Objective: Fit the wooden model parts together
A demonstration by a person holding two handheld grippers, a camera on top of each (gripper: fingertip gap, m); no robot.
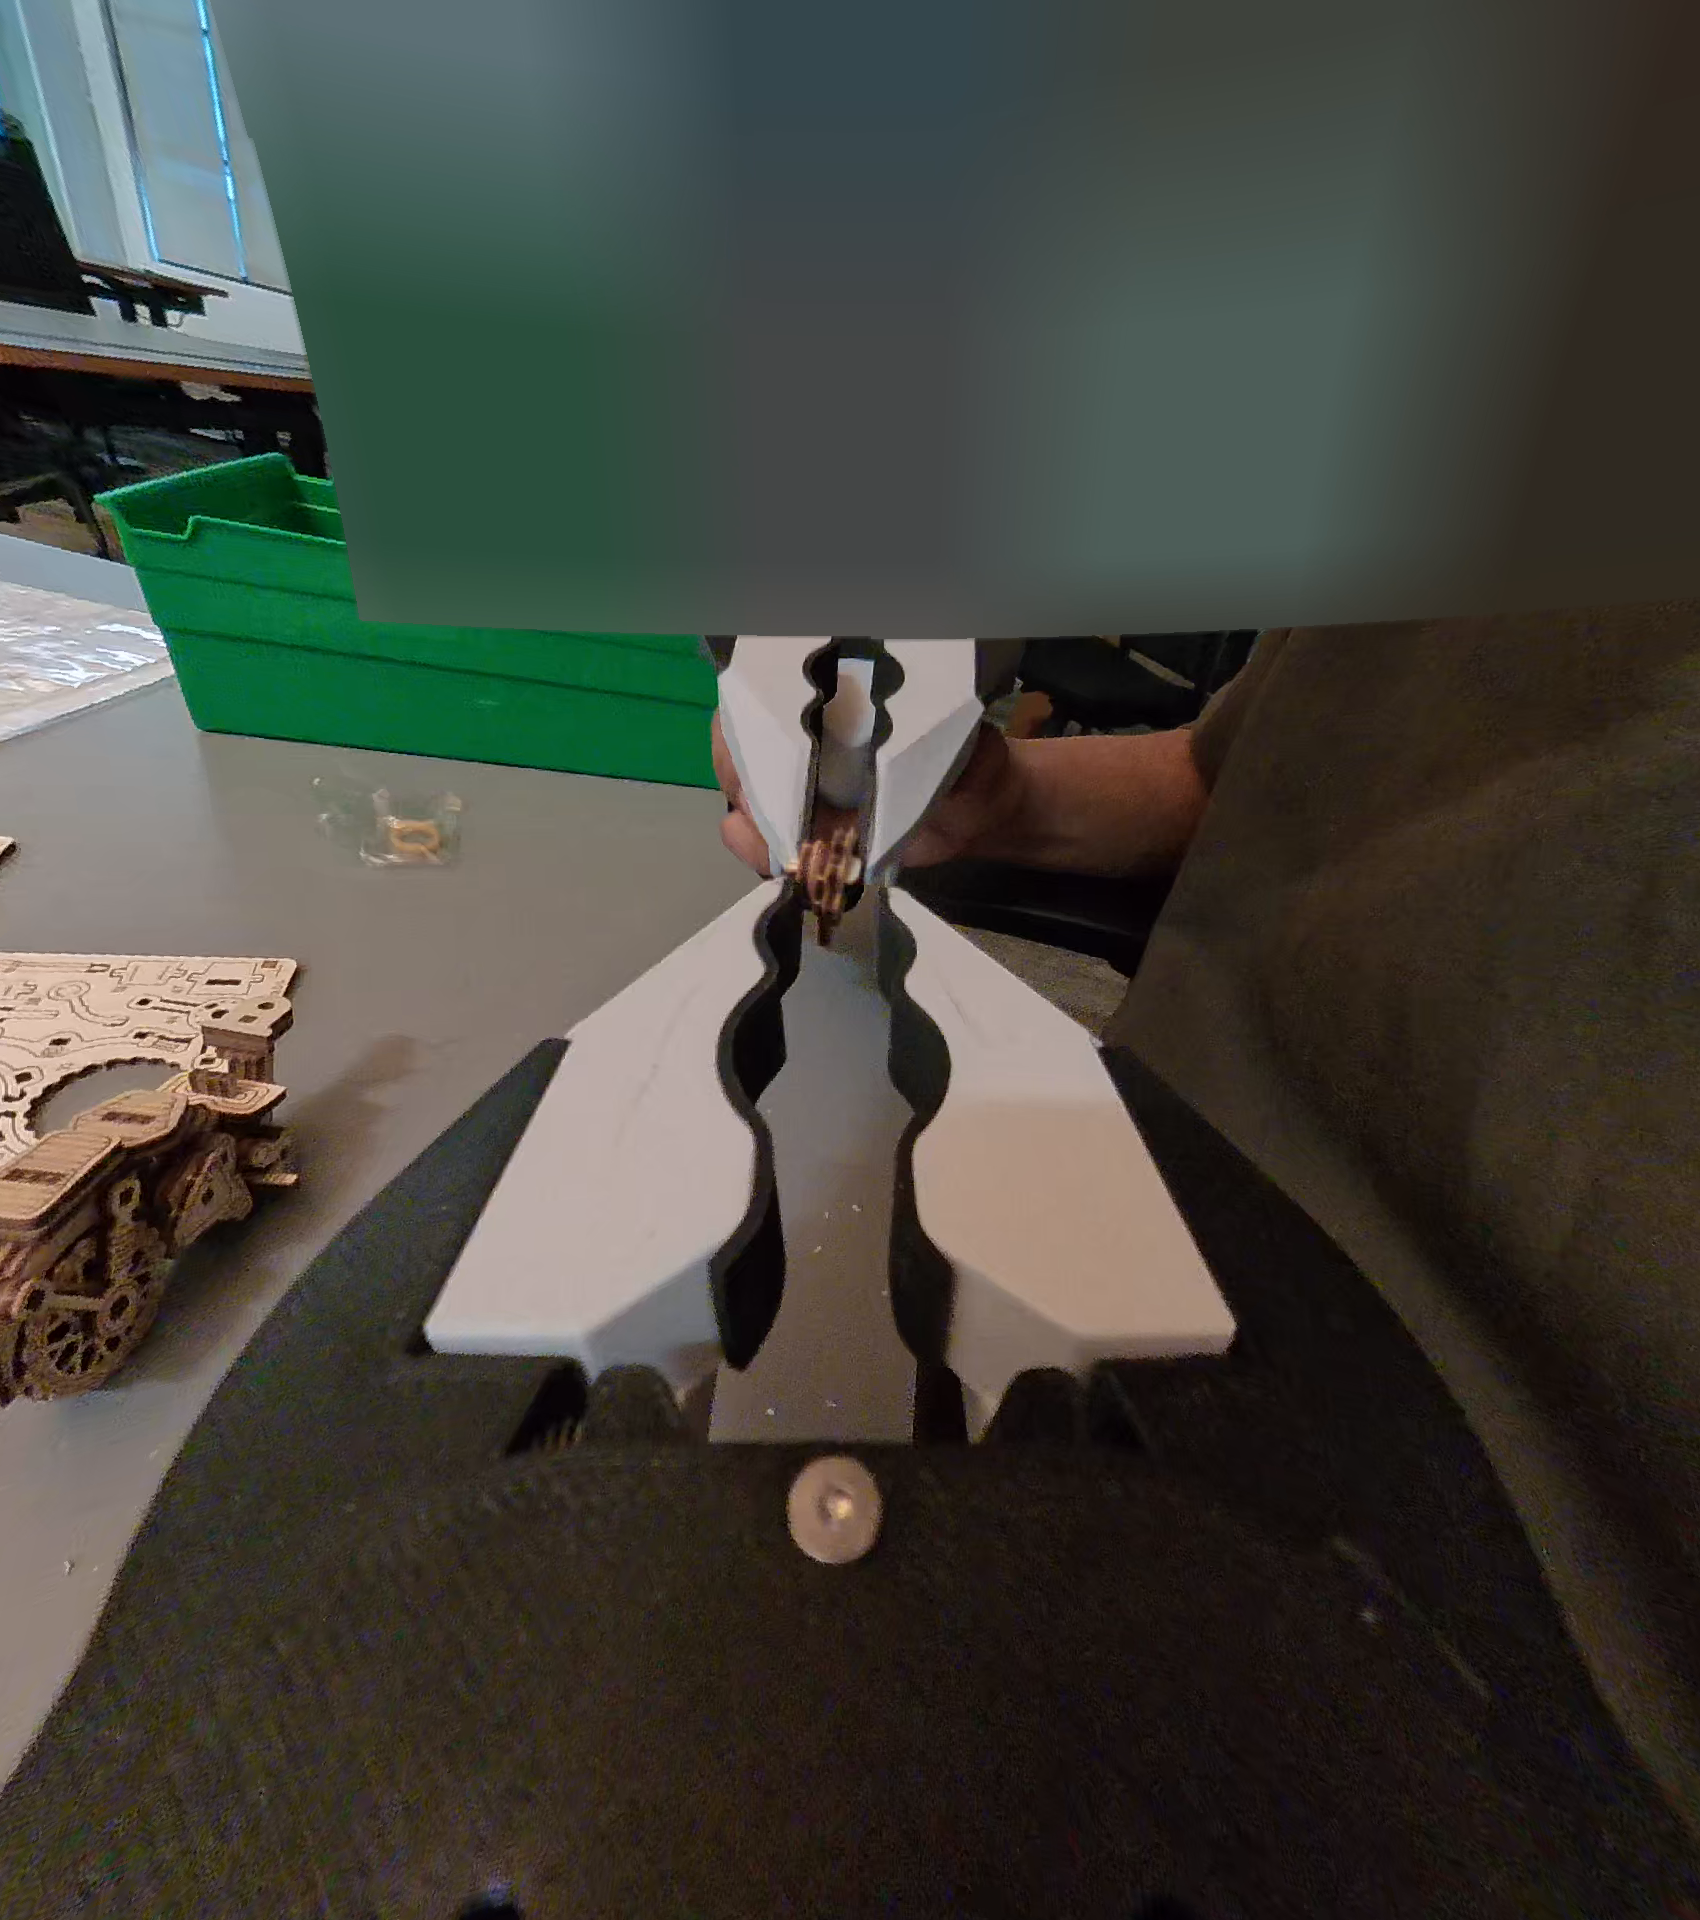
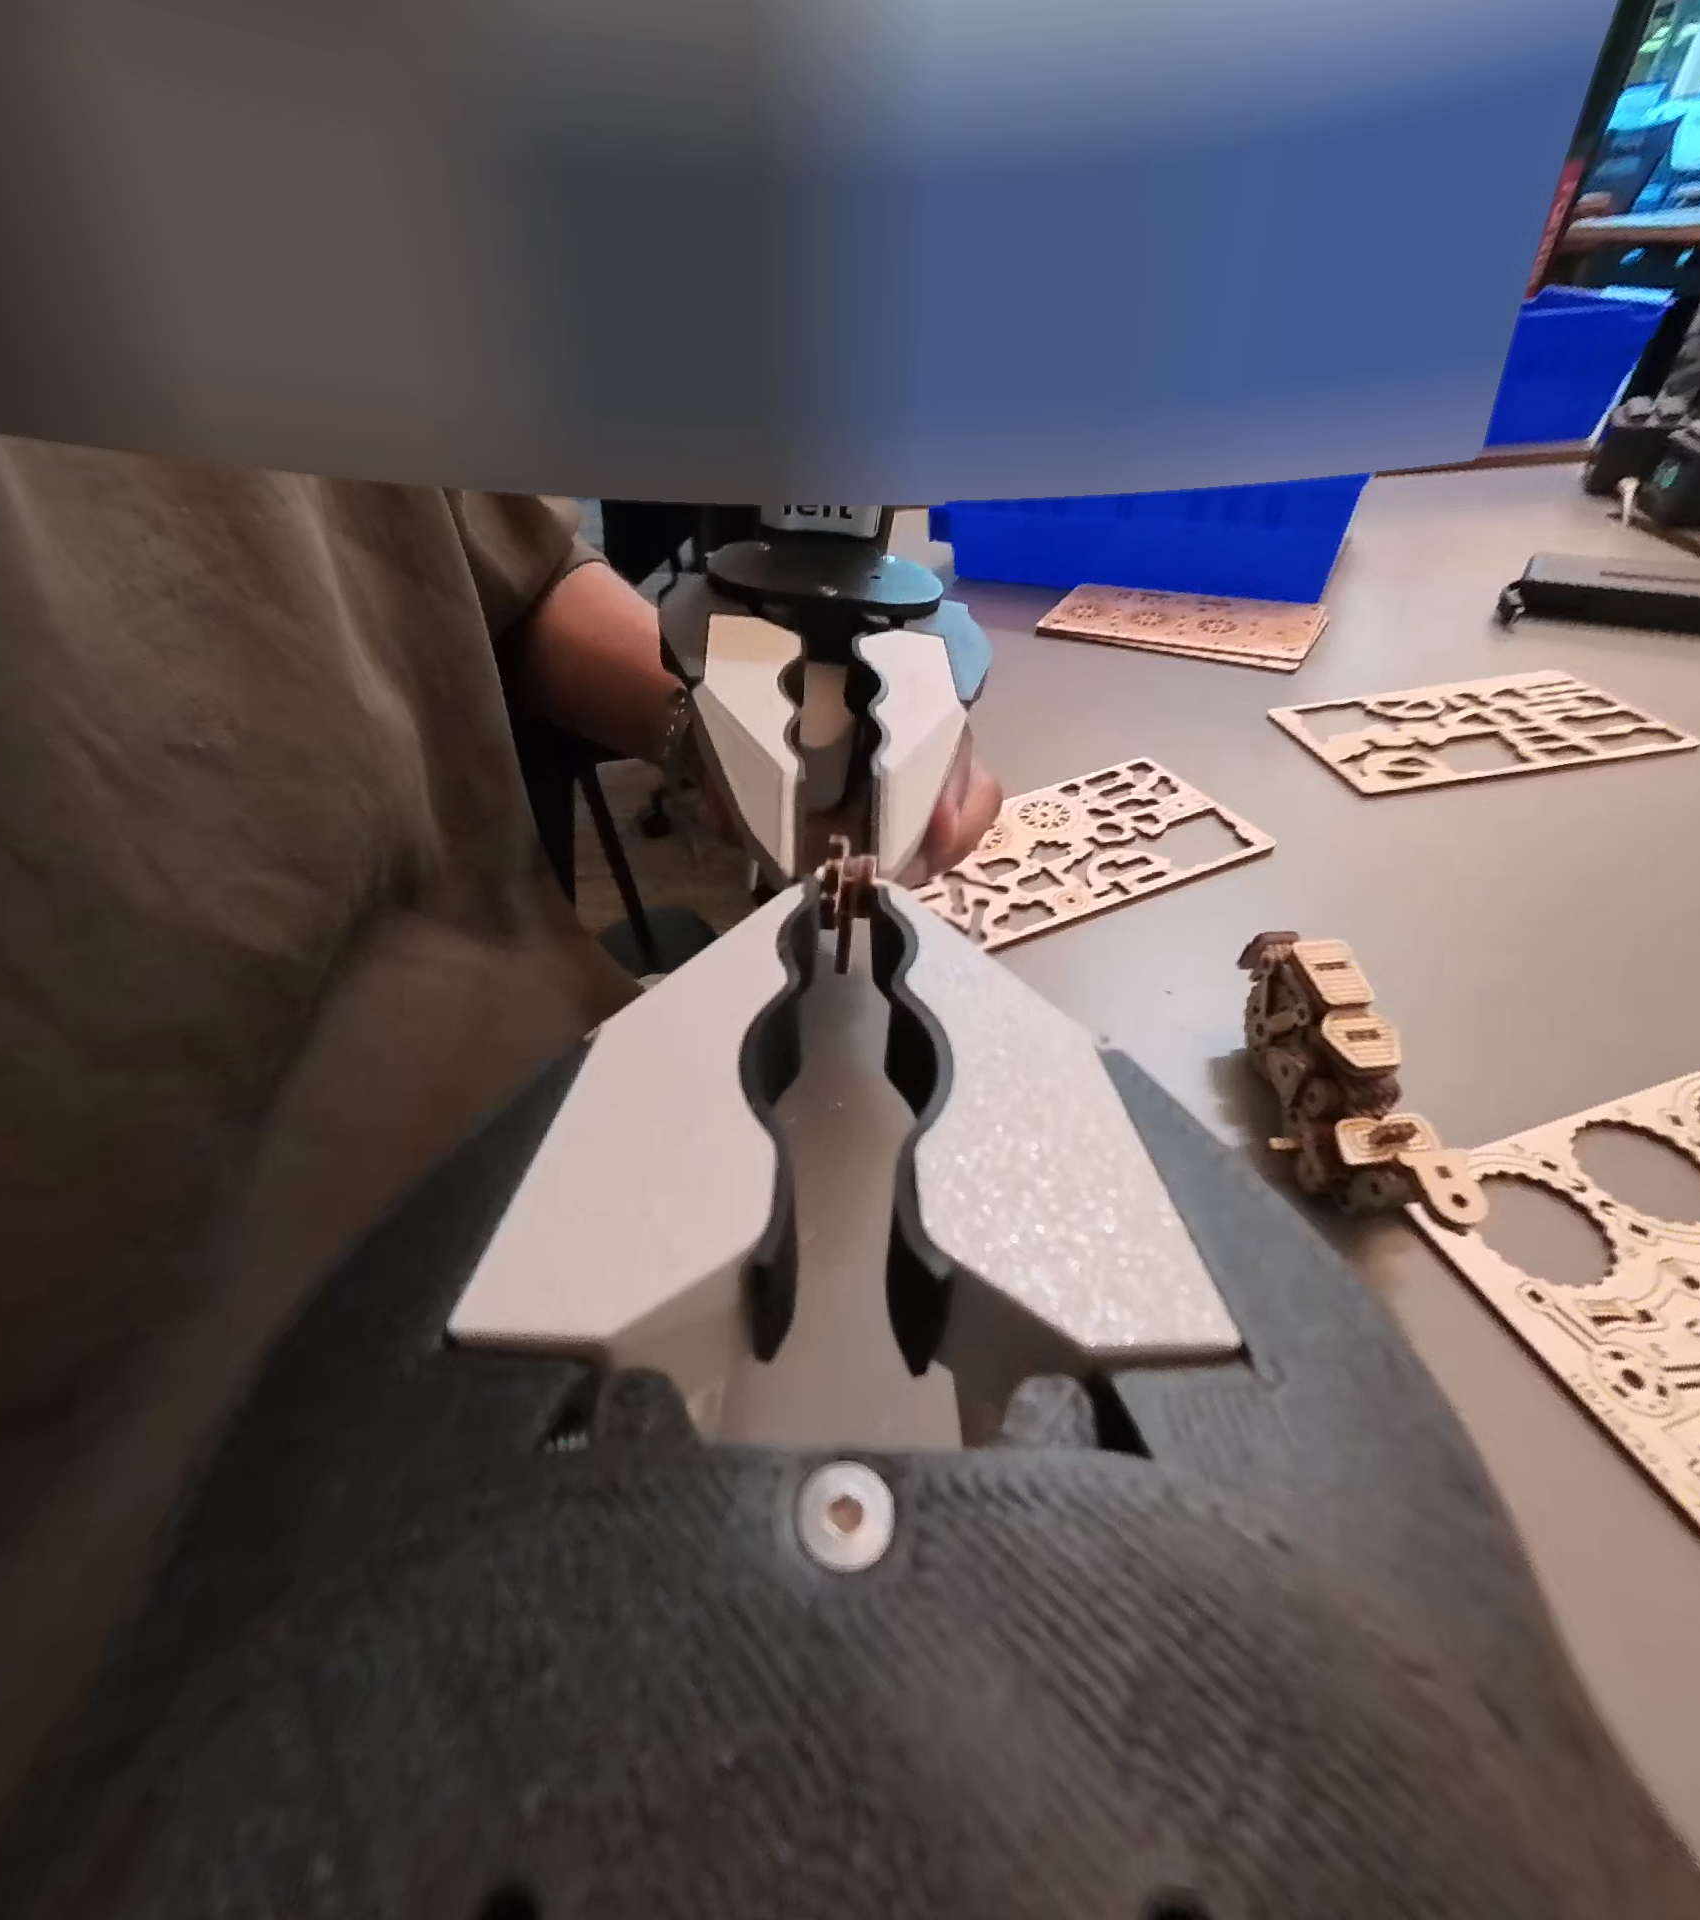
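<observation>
the two-finger left gripper (image 1: pixel 828 891) has pale grey fingers with black wavy inner linings on a black textured body; the right gripper (image 2: pixel 844 902) looks the same, its grey faintly speckled. the small layered wooden part (image 1: pixel 830 871) between their tips shows tan and dark brown stripes. the half-built wooden model (image 1: pixel 103 1242) is brown with striped tan edges. the laser-cut plywood sheet (image 1: pixel 46 1023) is pale beige with dark engraved lines. the plastic bin (image 1: pixel 389 644) is bright green, another bin (image 2: pixel 1152 535) deep blue, the tabletop (image 1: pixel 472 966) plain grey.
</observation>
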